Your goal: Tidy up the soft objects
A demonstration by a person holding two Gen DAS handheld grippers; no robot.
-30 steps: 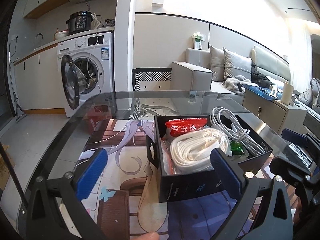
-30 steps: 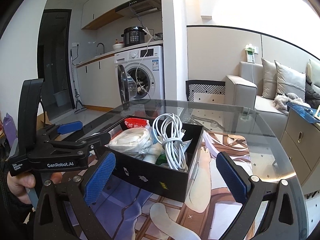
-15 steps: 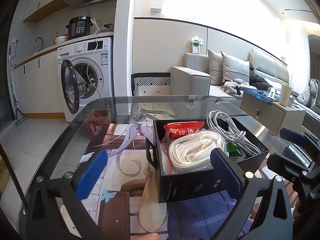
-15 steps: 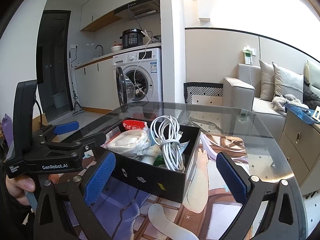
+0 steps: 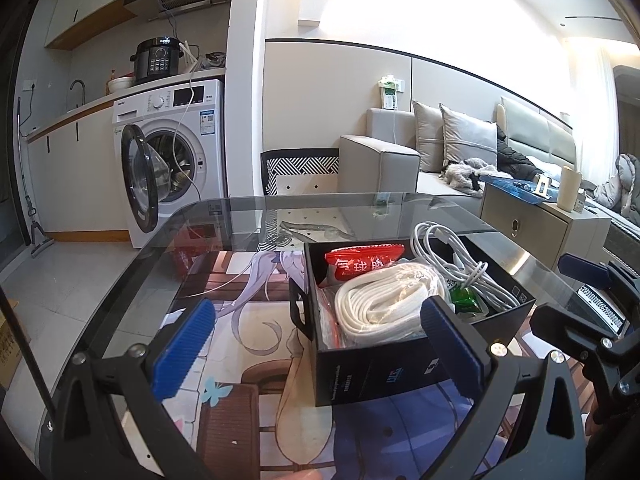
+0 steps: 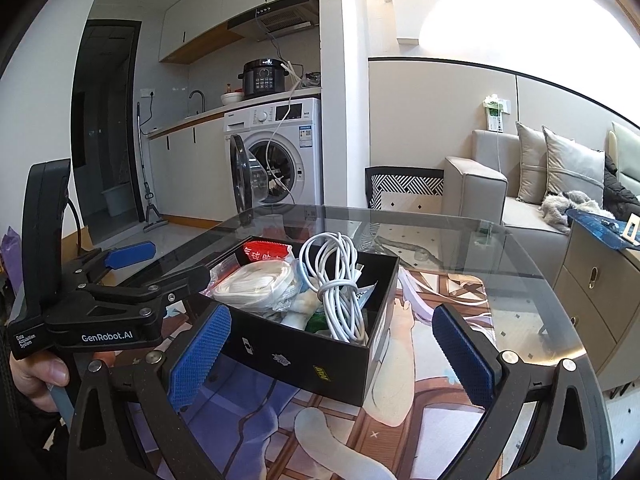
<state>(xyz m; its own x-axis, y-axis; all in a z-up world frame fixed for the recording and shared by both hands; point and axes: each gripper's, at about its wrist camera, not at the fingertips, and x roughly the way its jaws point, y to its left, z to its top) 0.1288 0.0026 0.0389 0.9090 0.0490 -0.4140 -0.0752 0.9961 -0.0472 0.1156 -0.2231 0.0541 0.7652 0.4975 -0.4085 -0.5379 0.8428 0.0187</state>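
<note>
My left gripper (image 5: pixel 316 354) and right gripper (image 6: pixel 328 350) both hang released and empty, and over the last second I have drawn them back a little from the black box (image 6: pixel 320 354) on the glass table (image 6: pixel 520 280). The white strap roll (image 5: pixel 380 304), white cable (image 6: pixel 336 284) and red packet (image 5: pixel 364 260) all sit inside it. I judge the sorting close to done.

Box (image 5: pixel 400 364) contents' undersides hidden.

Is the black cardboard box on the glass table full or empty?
Full. The black cardboard box is packed to its rim with a coiled white cable, a bagged white strap roll and a red packet.
</note>
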